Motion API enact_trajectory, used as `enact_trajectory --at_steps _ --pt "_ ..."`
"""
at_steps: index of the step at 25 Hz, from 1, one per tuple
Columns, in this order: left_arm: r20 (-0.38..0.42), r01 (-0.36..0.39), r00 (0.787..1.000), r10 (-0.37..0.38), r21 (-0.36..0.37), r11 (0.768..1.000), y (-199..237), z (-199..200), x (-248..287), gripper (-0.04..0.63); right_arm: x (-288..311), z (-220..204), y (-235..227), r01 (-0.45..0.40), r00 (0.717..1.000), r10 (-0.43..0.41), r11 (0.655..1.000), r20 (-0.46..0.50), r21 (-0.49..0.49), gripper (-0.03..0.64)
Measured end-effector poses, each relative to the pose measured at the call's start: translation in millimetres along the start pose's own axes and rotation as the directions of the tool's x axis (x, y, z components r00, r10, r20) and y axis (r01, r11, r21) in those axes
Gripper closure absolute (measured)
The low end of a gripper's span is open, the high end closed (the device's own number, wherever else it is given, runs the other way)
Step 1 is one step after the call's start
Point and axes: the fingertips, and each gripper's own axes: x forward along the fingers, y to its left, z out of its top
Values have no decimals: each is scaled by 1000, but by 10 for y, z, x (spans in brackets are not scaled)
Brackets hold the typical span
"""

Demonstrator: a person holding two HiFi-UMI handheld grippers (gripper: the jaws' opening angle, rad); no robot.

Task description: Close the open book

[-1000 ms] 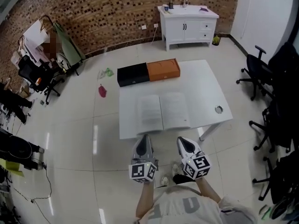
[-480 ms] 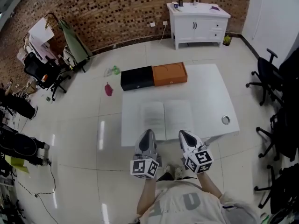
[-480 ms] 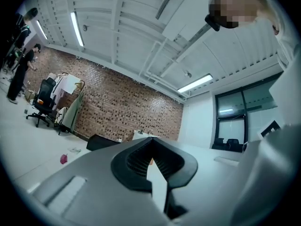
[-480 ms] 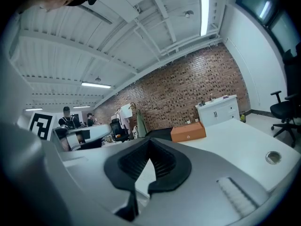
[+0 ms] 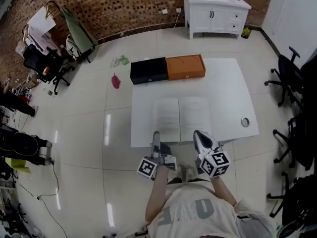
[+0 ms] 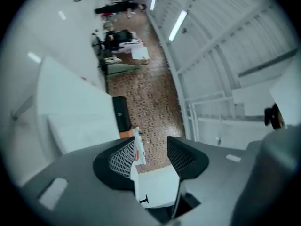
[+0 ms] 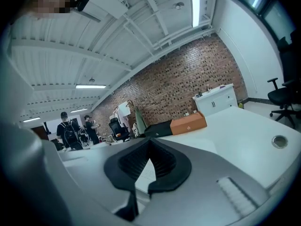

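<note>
The open book (image 5: 181, 119) lies flat on the white tabletop (image 5: 225, 88). By its near edge, the left gripper (image 5: 156, 137) is opening, empty; the right gripper (image 5: 199, 135) is closed on nothing.

No readable text (book (image 5: 181, 119) print illegible)

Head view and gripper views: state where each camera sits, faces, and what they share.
Head view: person's head, steeply down at open white-paged book on white rectangular table; left gripper, right gripper, forearms show.
Left gripper view: on it, rolled sideways, facing brick wall; empty jaws opening.
Right gripper view: on it, level across table; jaws shut.
All share black box, orange box.
</note>
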Motion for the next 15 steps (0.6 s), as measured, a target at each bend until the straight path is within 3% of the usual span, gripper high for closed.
enact_trajectory --at_steps 1,3,6,10,15 --pt "18 -75 997 77 -85 994 274 -9 -101 382 16 -62 -16 5 1000 -5 1000 -16 9 612" --pt "13 -229 972 237 -208 951 770 -67 -315 342 56 -174 -27 14 999 -13 1000 -45 13 612" --pt "-36 -356 932 362 -284 890 1186 -170 -494 322 133 -211 3 11 998 -11 1000 -60 7 612" --pt "-90 -384 923 375 -301 873 1340 -289 -446 310 152 -199 16 15 998 -15 1000 -61 2 612" --pt "-94 -352 936 340 -291 889 1326 -300 -299 310 103 -238 -25 37 997 -37 999 -64 7 612"
